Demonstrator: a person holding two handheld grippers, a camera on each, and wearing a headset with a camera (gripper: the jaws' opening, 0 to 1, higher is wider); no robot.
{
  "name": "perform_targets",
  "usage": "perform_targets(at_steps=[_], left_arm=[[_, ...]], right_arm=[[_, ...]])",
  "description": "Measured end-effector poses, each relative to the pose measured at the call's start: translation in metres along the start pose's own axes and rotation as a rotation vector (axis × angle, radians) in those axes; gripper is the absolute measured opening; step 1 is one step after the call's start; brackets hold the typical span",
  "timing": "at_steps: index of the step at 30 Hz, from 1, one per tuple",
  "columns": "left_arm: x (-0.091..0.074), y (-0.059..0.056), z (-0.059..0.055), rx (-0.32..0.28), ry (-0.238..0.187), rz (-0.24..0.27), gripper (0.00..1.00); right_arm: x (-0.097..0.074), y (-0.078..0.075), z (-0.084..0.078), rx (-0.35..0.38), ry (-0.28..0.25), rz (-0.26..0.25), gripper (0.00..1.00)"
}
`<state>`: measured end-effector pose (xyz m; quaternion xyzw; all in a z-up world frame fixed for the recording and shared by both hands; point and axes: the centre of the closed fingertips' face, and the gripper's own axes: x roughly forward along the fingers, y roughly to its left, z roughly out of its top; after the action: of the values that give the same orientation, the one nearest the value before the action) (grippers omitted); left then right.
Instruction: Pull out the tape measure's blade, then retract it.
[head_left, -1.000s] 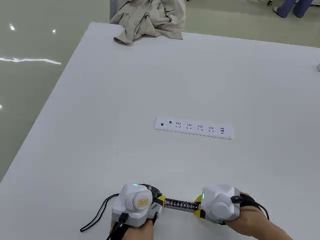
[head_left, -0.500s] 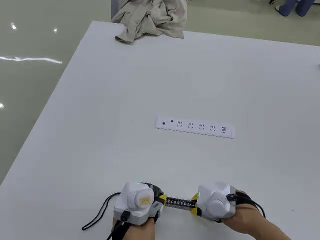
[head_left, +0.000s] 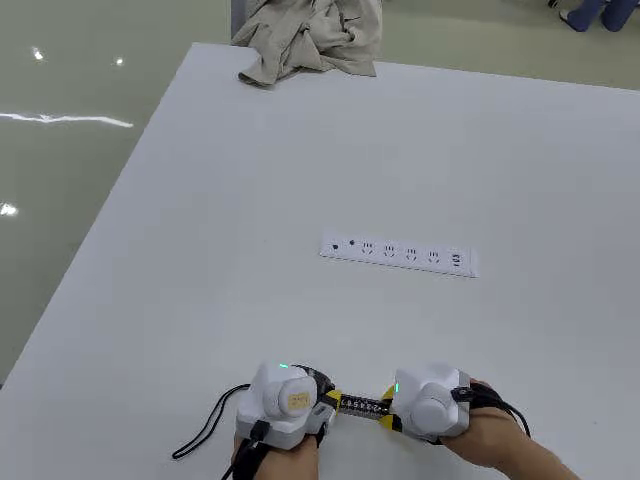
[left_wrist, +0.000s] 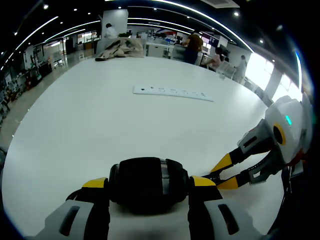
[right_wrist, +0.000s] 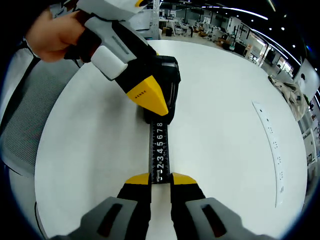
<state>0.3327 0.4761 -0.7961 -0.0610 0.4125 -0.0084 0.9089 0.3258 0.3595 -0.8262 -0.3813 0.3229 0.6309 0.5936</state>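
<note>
the tape measure case (left_wrist: 149, 176), lower centre of the left gripper view, is clenched by the left gripper (left_wrist: 149, 183); the blade (right_wrist: 159, 147) is pinched by the right gripper (right_wrist: 160, 179)

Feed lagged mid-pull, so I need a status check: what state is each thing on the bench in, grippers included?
Black tape measure case: clamped in the left gripper.
Black numbered blade: out a short way, end pinched by the right gripper.
Left gripper: shut on the case.
Right gripper: shut on the blade.
White power strip: lying flat, nothing plugged in.
Beige cloth: crumpled at the far edge of the table.
</note>
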Motion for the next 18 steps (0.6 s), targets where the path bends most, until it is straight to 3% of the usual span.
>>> perform_targets(at_steps=[18], left_arm=[[0.000, 0.000, -0.001, 0.006, 0.004, 0.002, 0.60]], right_arm=[[0.009, 0.000, 0.016, -0.003, -0.015, -0.003, 0.13]])
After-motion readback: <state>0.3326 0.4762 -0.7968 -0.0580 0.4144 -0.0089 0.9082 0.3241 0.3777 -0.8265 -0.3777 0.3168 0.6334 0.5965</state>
